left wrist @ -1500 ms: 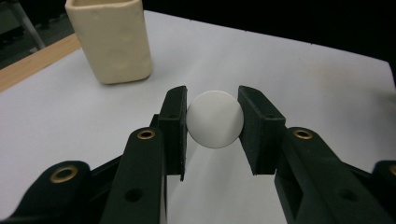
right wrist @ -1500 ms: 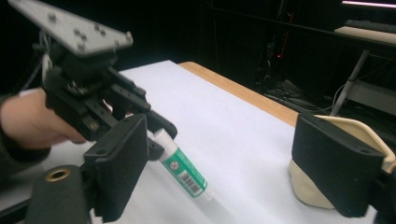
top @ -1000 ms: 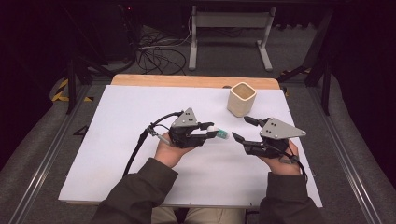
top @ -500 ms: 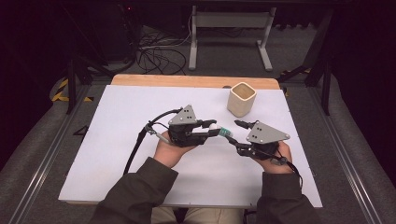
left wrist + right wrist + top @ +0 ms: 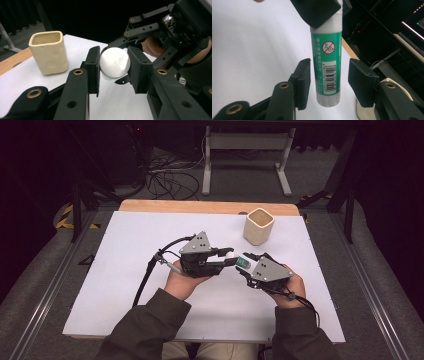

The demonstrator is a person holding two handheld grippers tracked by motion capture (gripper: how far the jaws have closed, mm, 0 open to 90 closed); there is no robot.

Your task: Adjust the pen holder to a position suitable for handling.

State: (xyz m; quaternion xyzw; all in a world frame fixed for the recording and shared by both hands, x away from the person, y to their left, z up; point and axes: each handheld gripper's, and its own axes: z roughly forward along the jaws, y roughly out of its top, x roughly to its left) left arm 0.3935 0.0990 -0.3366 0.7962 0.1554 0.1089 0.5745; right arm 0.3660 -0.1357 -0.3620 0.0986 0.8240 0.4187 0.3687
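Note:
A glue stick (image 5: pixel 242 261) with a green label and white cap is held level above the white table top (image 5: pixel 125 270). My left gripper (image 5: pixel 231 258) is shut on its white cap end (image 5: pixel 115 63), which shows round between the two pads. In the right gripper view the stick's green body (image 5: pixel 327 67) hangs between the jaws of my right gripper (image 5: pixel 328 83), which is open, with a gap on each side. The left gripper's jaw (image 5: pixel 317 8) covers the stick's top there. My right gripper (image 5: pixel 246 268) meets the stick from the right.
A cream square cup (image 5: pixel 259 226) stands upright at the back right of the table, also seen as the cup (image 5: pixel 48 52) beyond the left jaws. A wooden edge (image 5: pixel 200 206) runs along the table's far side. Cables and a metal stand lie on the floor beyond.
My right gripper has moved left towards the left gripper, and its open jaws now flank the glue stick's free end. The left gripper has barely moved.

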